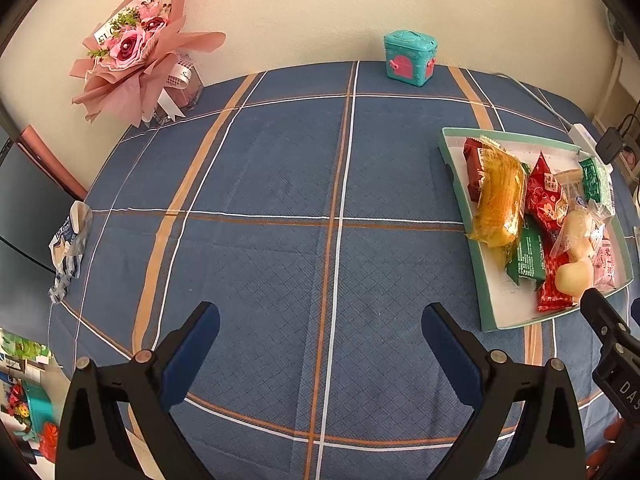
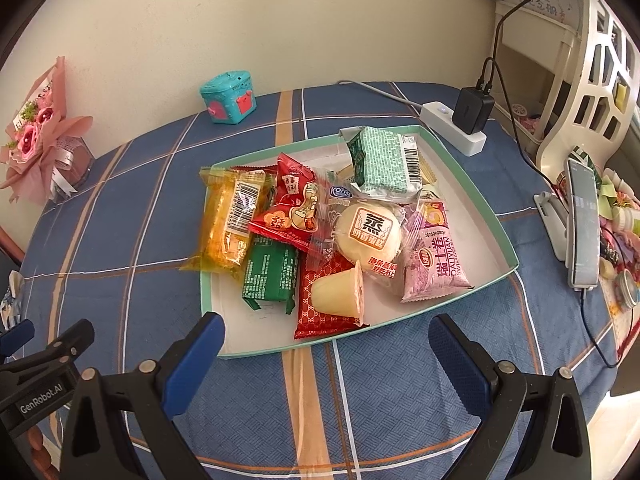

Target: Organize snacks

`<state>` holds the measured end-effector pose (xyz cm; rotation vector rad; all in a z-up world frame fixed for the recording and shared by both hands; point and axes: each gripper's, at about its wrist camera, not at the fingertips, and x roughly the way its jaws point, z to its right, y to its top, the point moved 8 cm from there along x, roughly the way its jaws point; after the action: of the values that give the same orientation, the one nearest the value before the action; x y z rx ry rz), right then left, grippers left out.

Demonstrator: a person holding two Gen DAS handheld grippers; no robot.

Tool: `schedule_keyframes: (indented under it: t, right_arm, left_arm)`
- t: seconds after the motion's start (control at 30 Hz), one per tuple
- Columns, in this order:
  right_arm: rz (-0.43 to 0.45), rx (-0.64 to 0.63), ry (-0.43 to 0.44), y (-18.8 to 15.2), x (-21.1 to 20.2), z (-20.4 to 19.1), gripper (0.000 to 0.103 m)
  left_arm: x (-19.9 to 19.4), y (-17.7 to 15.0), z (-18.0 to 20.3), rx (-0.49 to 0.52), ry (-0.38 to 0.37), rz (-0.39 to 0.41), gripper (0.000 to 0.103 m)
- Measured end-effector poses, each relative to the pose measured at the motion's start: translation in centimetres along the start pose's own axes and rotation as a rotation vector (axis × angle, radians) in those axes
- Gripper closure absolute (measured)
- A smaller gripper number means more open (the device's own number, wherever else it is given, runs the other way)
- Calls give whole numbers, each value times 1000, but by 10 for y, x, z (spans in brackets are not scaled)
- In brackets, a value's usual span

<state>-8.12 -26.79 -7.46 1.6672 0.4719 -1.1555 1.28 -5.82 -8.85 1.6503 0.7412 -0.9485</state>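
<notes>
Over on the far left a pink bouquet (image 1: 136,48) leans against the wall at the table's back corner, and a crumpled wrapper (image 1: 70,248) lies at the left edge of the blue checked tablecloth (image 1: 280,184). The left gripper (image 1: 320,344) hovers above bare cloth, its fingers spread wide with nothing between them. Further back, near the wall, stands a small teal box (image 2: 229,98). To the right sits the shallow green-edged tray (image 2: 476,196), piled with snacks: a yellow packet (image 2: 230,224) hanging over its left rim, a red packet (image 2: 294,208) beside it, a dark green bar (image 2: 270,276) below, a round bun (image 2: 368,232) in clear wrap, a jelly cup (image 2: 340,292), a pale green packet (image 2: 386,164) at the back and a purple packet (image 2: 436,252) on the right. The right gripper (image 2: 326,344) hangs just in front of the tray's near edge, fingers released and empty. Behind the tray lies a white power strip (image 2: 452,128); a phone (image 2: 582,224) stands on a holder at the far right
</notes>
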Motion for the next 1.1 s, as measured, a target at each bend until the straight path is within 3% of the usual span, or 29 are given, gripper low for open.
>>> schedule_keyframes:
  t: [1.1]
  right_arm:
    - [-31, -24, -6, -4, 5, -3, 0]
  left_arm:
    - [3, 1, -7, -52, -11, -10, 2]
